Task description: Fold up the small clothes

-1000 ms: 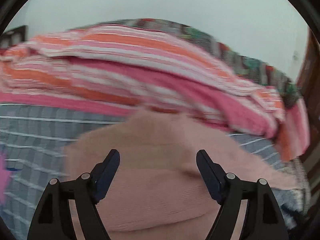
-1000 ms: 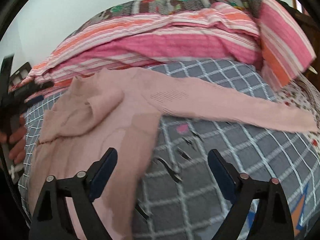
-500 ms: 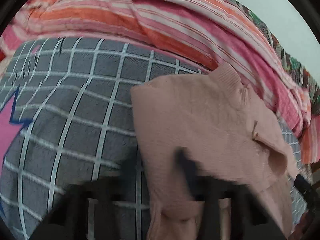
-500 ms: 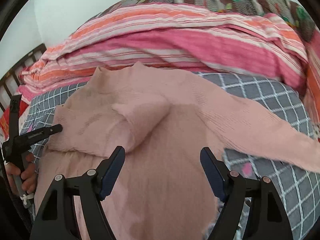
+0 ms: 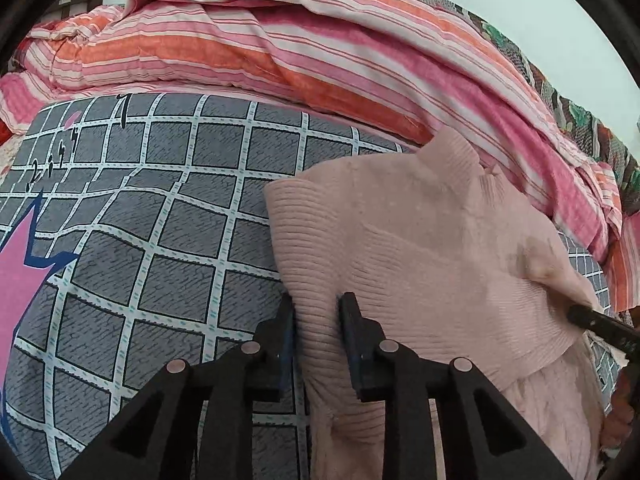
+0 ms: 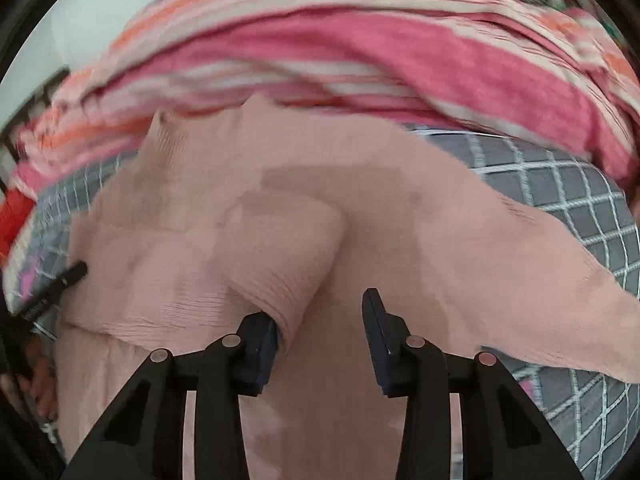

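Note:
A pale pink knit sweater lies on the grey checked bedsheet. Its left sleeve is folded in over the body. My left gripper is shut on the sweater's folded left edge. In the right wrist view the sweater fills the middle, with its right sleeve stretched out to the right. My right gripper is open, low over the sweater, with the folded sleeve's cuff between its fingers. The left gripper's tip shows at the sweater's left edge.
A rolled pink, orange and white striped quilt lies along the far side of the bed, also in the right wrist view. A pink star print is on the sheet at the left. The right gripper's finger shows at right.
My left gripper has closed on the sweater's left edge. My right gripper has moved forward and down over the sweater and narrowed around the folded cuff.

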A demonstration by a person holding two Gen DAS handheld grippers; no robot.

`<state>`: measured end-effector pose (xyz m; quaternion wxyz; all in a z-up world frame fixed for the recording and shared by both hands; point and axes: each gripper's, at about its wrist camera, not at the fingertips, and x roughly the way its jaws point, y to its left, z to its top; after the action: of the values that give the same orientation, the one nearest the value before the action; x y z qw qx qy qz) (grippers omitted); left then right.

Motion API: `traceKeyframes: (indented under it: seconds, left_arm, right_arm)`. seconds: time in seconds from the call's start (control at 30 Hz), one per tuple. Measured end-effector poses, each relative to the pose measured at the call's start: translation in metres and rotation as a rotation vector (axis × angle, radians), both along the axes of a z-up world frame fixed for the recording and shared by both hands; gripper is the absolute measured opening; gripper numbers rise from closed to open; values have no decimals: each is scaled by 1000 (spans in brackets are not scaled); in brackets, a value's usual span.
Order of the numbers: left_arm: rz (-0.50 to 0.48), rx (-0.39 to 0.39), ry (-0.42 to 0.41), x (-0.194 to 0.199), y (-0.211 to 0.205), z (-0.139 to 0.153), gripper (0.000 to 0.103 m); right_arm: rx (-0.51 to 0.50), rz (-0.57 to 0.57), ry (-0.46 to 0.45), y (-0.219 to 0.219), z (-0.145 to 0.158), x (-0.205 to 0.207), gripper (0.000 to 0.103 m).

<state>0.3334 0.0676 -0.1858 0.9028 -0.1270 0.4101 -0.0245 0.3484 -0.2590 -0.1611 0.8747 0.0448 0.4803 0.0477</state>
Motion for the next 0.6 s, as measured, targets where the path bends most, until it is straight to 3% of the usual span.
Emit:
traceKeyframes:
  seconds: [0.2, 0.3, 0.43, 0.5, 0.6]
  left_arm:
    - [-3, -11, -3, -3, 2, -3, 25]
    - [-7, -12, -5, -6, 5, -4, 25]
    - [-16, -23, -22, -6, 8, 2, 15]
    - [-11, 1, -22, -7, 5, 2, 16]
    - [-12, 43, 9, -3, -1, 2, 22]
  right_arm:
    - [-65, -17, -16, -44, 6, -13, 45]
    - [-32, -17, -6, -57, -4, -17, 44]
    - [-43, -60, -38, -64, -11, -22, 10]
    - [-26, -69, -56, -66, -10, -23, 10]
    - [-4, -72, -14, -73, -20, -25, 10]
